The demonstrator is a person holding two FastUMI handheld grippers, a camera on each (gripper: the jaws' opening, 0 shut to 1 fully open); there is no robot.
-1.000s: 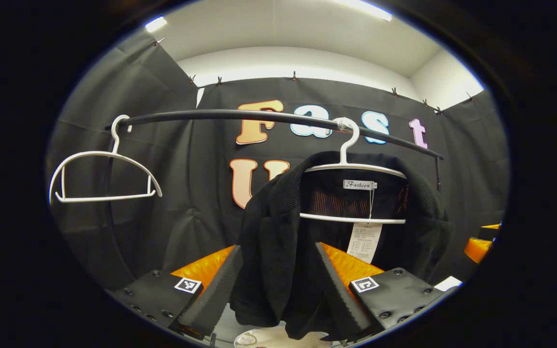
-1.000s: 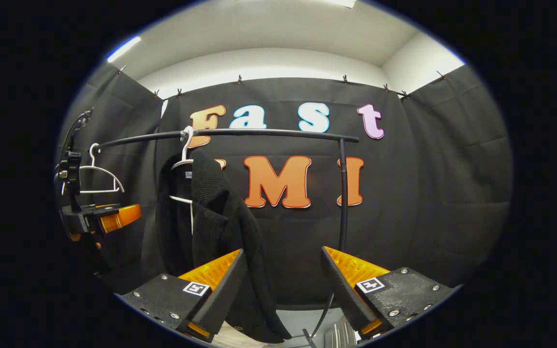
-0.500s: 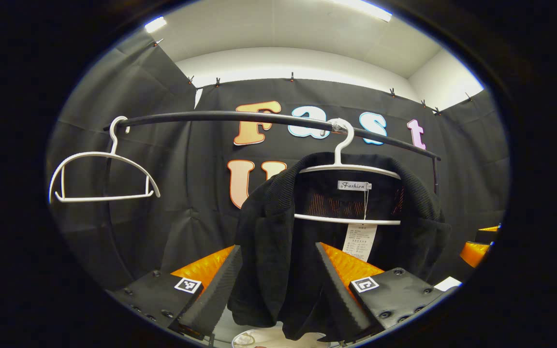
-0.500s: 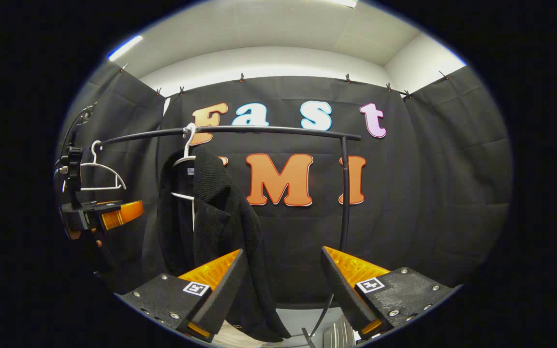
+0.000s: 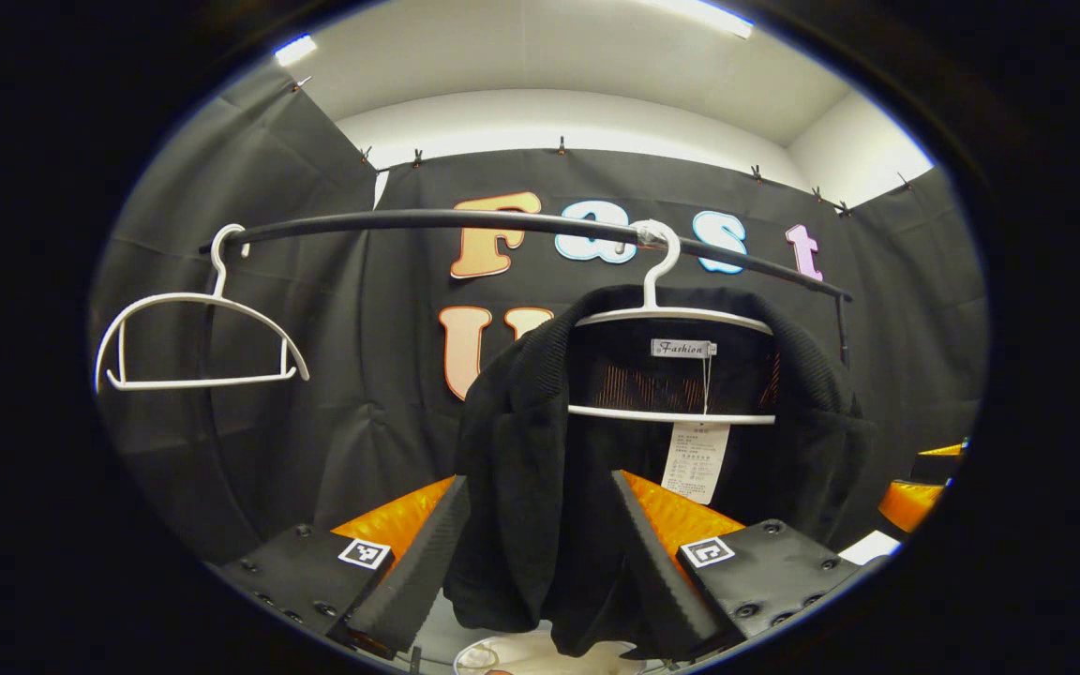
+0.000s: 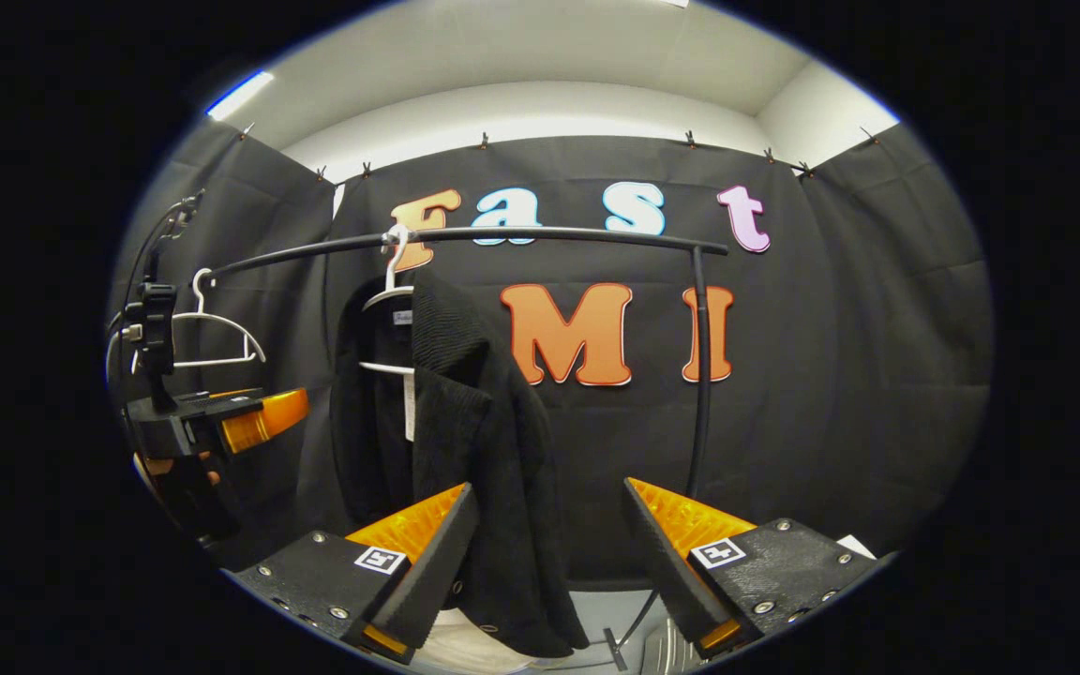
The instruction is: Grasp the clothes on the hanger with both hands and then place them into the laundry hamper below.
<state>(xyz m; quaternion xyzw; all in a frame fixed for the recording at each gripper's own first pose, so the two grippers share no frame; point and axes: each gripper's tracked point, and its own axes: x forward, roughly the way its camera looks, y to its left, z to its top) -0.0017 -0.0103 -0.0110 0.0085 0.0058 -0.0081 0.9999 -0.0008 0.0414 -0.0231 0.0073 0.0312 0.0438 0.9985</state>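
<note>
A black jacket (image 5: 540,469) hangs on a white hanger (image 5: 667,319) from the black rail (image 5: 427,221). My left gripper (image 5: 540,553) is open, its two fingers standing either side of the jacket's left front panel without pressing it. In the right gripper view the same jacket (image 6: 474,441) hangs left of centre on its hanger (image 6: 388,298). My right gripper (image 6: 549,553) is open, the jacket's right edge just ahead of its left finger. The left gripper (image 6: 231,422) and the hand holding it show at far left there. A pale hamper rim (image 5: 540,656) peeks out below the jacket.
An empty white hanger (image 5: 193,337) hangs at the rail's left end. The rail's upright post (image 6: 701,375) stands right of the jacket in the right gripper view. A paper tag (image 5: 695,459) dangles inside the jacket's collar. The right gripper's orange finger (image 5: 915,497) shows at the left gripper view's right edge.
The right gripper has swung left and a little closer, so the jacket and rail sit more central in its view. The left gripper view has barely shifted; both stay open.
</note>
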